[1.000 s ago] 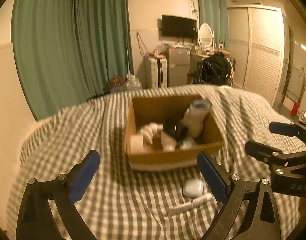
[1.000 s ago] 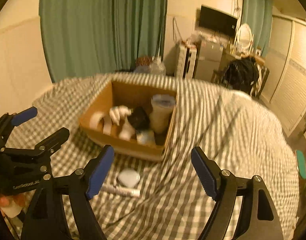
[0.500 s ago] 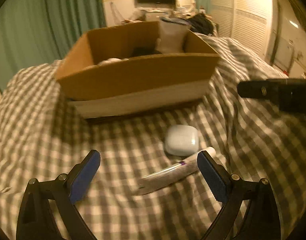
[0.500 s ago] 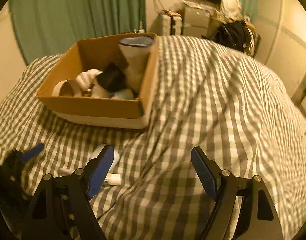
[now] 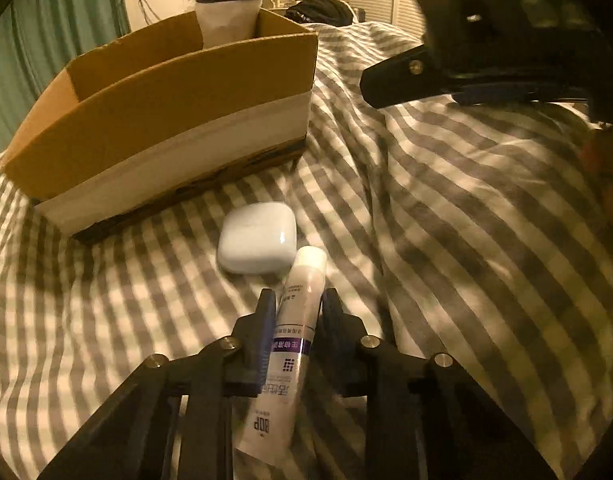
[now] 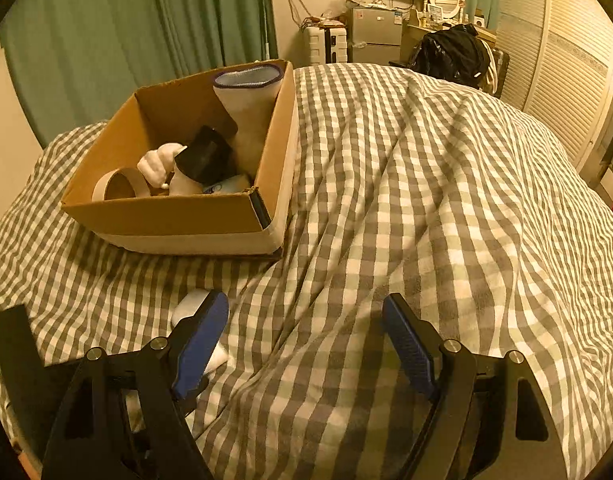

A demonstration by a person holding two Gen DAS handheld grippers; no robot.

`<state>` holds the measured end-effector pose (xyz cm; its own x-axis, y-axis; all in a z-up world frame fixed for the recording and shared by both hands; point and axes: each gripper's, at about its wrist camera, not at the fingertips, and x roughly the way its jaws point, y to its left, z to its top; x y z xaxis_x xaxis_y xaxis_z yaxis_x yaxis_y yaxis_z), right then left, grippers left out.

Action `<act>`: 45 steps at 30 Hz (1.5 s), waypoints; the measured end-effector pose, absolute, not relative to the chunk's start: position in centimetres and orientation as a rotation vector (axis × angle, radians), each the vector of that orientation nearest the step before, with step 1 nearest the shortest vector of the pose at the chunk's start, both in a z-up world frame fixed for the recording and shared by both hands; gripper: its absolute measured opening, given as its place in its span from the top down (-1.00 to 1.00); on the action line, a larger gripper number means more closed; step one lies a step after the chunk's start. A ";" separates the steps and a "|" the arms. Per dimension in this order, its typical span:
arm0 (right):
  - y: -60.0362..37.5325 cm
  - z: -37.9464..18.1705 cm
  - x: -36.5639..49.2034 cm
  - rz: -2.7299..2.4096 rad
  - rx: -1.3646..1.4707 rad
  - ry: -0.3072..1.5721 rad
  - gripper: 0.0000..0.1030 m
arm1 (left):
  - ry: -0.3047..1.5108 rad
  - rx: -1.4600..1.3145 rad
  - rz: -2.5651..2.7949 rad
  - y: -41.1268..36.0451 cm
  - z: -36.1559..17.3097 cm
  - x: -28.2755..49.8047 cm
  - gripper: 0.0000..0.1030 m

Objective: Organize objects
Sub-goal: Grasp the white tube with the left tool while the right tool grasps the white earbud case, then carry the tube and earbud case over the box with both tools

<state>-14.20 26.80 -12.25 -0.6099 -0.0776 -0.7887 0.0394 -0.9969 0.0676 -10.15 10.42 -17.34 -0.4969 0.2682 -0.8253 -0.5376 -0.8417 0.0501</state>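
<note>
My left gripper [image 5: 294,306] is shut on a white tube with a purple label [image 5: 294,320] that lies on the checked bedspread. A white earbud case [image 5: 258,238] lies just beyond the tube's cap, touching it. A cardboard box [image 5: 166,120] stands behind them. In the right wrist view the box [image 6: 178,216] holds several items, among them a white pouch [image 6: 248,108], a black object [image 6: 204,156] and a tape roll [image 6: 120,186]. My right gripper [image 6: 306,340] is open and empty above the bedspread, right of the case [image 6: 188,304]. It also shows in the left wrist view [image 5: 486,52].
The checked bedspread [image 6: 426,200] covers the whole bed with folds on the right. Green curtains [image 6: 146,32], a small fridge [image 6: 376,40], a black bag [image 6: 452,54] and a wardrobe [image 6: 566,60] stand beyond the bed.
My left gripper has moved down and forward to the tube and shut on it. My right gripper has shifted slightly nearer the box and stays open.
</note>
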 end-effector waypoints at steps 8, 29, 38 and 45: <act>26.2 -12.0 -13.6 -2.778 1.306 -0.044 -0.54 | 0.223 -1.203 2.575 5.6 -12.3 -9.2 0.58; 16.0 -18.6 -18.3 -2.519 1.506 0.270 -0.33 | 0.230 -1.207 2.755 -0.3 -12.6 -12.3 0.58; 15.0 -21.2 -19.5 -2.447 1.590 0.283 -0.13 | 0.216 -1.217 2.754 -0.5 -12.9 -12.4 0.58; 15.8 -20.4 -17.7 -2.494 1.557 0.292 -0.11 | 0.217 -1.193 2.765 -0.3 -12.3 -11.7 0.58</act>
<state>-17.69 15.78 -20.42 -0.4318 -0.0539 -0.9004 0.2602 -0.9632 -0.0671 -11.72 -0.32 -12.30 -0.6814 0.0547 -0.7298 -0.1679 -0.9823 0.0831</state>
